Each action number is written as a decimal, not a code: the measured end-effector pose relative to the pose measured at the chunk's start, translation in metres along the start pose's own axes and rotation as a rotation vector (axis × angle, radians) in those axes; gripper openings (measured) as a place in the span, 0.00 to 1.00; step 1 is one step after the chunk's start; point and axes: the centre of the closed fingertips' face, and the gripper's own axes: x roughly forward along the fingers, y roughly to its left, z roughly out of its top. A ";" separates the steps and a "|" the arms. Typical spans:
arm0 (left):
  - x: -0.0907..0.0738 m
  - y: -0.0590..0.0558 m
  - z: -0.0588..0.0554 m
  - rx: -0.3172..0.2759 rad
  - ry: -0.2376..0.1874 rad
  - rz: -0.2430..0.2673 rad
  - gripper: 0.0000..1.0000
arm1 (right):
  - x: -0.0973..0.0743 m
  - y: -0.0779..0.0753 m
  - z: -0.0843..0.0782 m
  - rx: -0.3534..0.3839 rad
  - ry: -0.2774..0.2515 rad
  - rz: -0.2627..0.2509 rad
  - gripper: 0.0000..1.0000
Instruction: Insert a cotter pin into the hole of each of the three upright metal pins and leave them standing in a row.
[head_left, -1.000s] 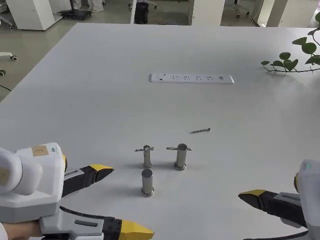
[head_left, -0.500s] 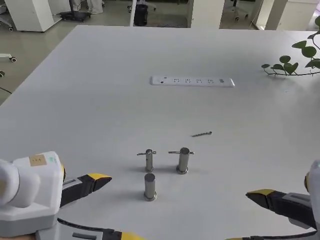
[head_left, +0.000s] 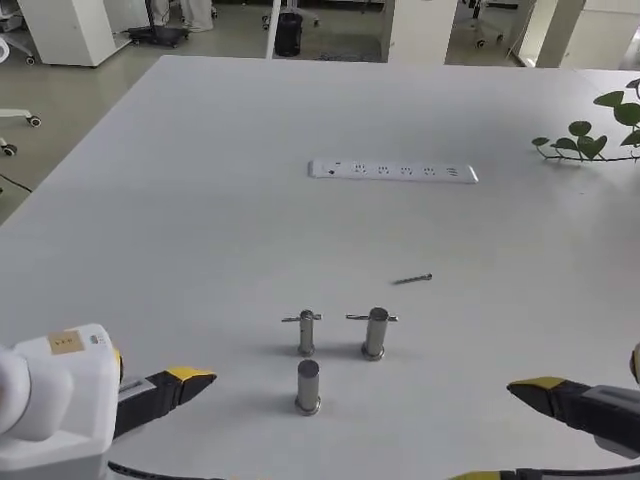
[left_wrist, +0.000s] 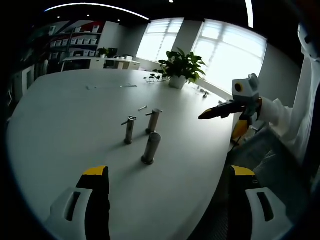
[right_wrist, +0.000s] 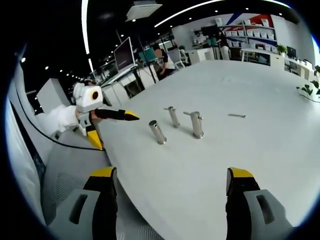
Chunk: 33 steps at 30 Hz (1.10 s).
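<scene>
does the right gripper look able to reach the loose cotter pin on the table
Probably yes: the right gripper is open and empty, the cotter pin lies on bare table, and the upright pins stand clear of the path.

Head view bright, even, sharp; soft shadows on the desk (head_left: 200, 200). Both gripper views: fisheye bending at edges, windows (left_wrist: 225, 55) overexposed.
</scene>
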 end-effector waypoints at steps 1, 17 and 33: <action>0.000 -0.001 0.000 -0.001 -0.001 0.002 0.99 | 0.000 0.000 0.001 -0.002 0.002 0.000 0.88; -0.004 0.000 -0.006 -0.029 0.011 0.037 0.99 | -0.001 -0.008 0.015 -0.034 0.012 -0.017 0.87; -0.006 -0.003 -0.005 -0.045 0.000 0.052 0.99 | -0.004 -0.024 0.035 -0.110 0.036 -0.027 0.86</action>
